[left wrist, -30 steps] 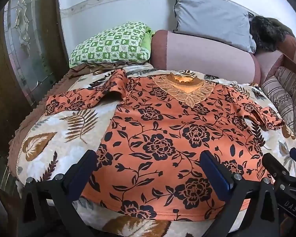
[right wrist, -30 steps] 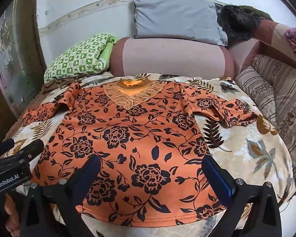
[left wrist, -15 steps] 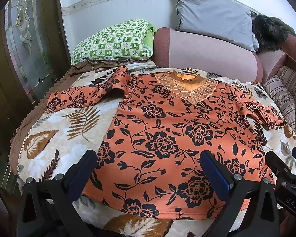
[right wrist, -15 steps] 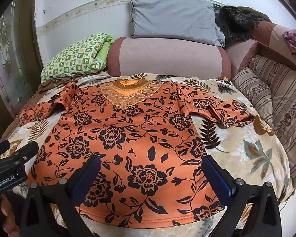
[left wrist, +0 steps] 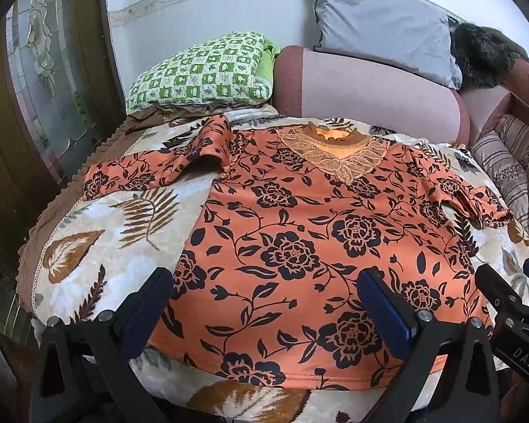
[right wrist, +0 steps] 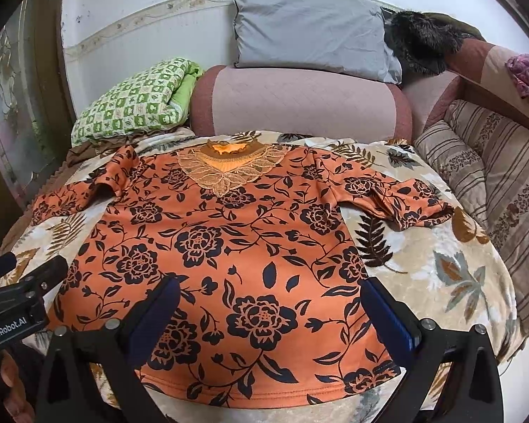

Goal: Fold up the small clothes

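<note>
Both cameras have drawn back a little from the orange floral blouse (left wrist: 299, 246) over the last second, so more of the leaf-print blanket (left wrist: 88, 246) shows around it; the garment itself has not shifted. It lies flat and face up on that blanket, lace collar (right wrist: 225, 169) toward the pink bolster (right wrist: 299, 102) and hem nearest the cameras. One sleeve (left wrist: 141, 176) stretches out from the blouse toward the green checked pillow (left wrist: 201, 74); the other sleeve (right wrist: 398, 201) reaches toward the striped cushions (right wrist: 493, 176) and is slightly bunched at its cuff. The left hand-held gripper (left wrist: 264, 303) hovers over the hem with its jaws spread wide, holding nothing, and the right hand-held gripper (right wrist: 271, 310) hangs likewise, spread and empty, above the hem's other half. By the look of it, spreading out is done and no fold has been made: sleeves, sides and the final doubling over are all left.
</note>
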The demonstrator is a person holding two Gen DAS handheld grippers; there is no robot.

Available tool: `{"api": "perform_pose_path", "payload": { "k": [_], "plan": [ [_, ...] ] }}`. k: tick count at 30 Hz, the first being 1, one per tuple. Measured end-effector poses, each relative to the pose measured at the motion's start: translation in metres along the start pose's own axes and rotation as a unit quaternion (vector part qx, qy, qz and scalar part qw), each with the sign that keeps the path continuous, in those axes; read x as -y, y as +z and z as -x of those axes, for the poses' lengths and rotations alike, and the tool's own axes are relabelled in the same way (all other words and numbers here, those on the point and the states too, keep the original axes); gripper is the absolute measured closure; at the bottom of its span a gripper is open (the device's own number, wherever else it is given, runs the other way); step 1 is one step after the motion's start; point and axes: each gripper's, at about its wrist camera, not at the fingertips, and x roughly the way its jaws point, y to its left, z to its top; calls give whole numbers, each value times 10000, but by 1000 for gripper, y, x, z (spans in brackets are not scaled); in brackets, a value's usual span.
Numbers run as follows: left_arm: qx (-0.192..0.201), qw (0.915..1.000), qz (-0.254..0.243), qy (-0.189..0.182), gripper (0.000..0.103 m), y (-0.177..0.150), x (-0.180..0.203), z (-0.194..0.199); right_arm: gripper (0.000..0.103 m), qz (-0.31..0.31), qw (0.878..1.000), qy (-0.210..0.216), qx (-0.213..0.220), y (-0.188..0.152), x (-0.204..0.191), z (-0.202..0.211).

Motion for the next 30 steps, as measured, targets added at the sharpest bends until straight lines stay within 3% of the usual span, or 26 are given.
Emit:
{"api": "perform_pose_path", "payload": {
  "k": [30],
  "plan": [
    [-58,10000,33,-24,0,1,-4,-2,0,47,10000,-37,31,3,-2,1]
  ]
}}
